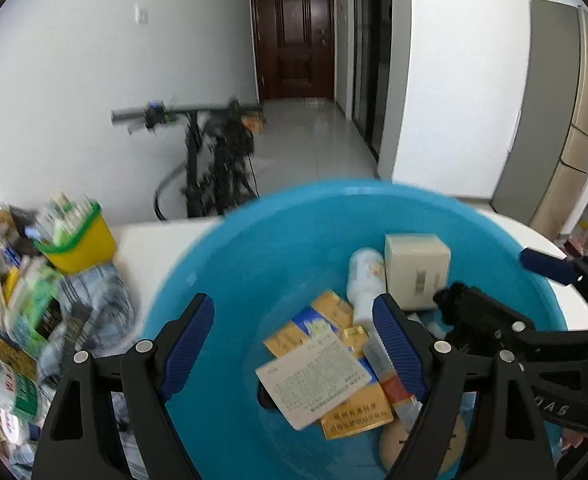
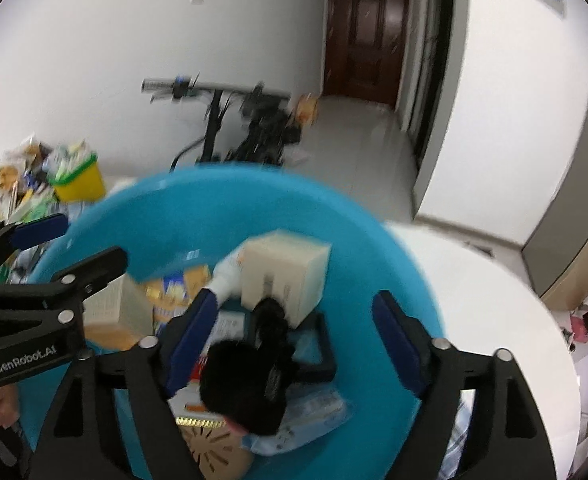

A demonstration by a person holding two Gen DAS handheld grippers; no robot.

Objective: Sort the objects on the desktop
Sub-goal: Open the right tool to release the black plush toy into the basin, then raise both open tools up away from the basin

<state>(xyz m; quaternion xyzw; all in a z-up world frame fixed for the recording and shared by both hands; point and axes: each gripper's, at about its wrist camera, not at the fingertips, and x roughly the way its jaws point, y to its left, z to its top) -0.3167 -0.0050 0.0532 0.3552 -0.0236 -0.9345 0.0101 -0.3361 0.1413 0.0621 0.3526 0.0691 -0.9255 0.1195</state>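
Most of what shows as sorted lies in the blue basin (image 1: 221,264), which stands on the white table (image 2: 494,280) and fills the lower part of both views. Inside it, going down in size: a cream box (image 1: 416,272) at the far side, a printed paper slip (image 1: 314,376) lying on yellow packets (image 1: 356,420), a white bottle (image 1: 364,280) leaning just beside the box, and a black fuzzy thing (image 2: 249,384) lying on a black frame (what it is, I cannot tell). The right gripper (image 2: 298,340) hangs over the basin with its jaws spread, the black thing lying loose below them and untouched by either pad, so it reads as let go. The left gripper (image 1: 298,344) is likewise spread wide over the paper slip, holding nothing. What is left, by my judgement, is a fair heap: the clutter (image 1: 21,304) of packets and cloth on the table at the left, beside a yellow bin (image 1: 81,244), looks unsorted.
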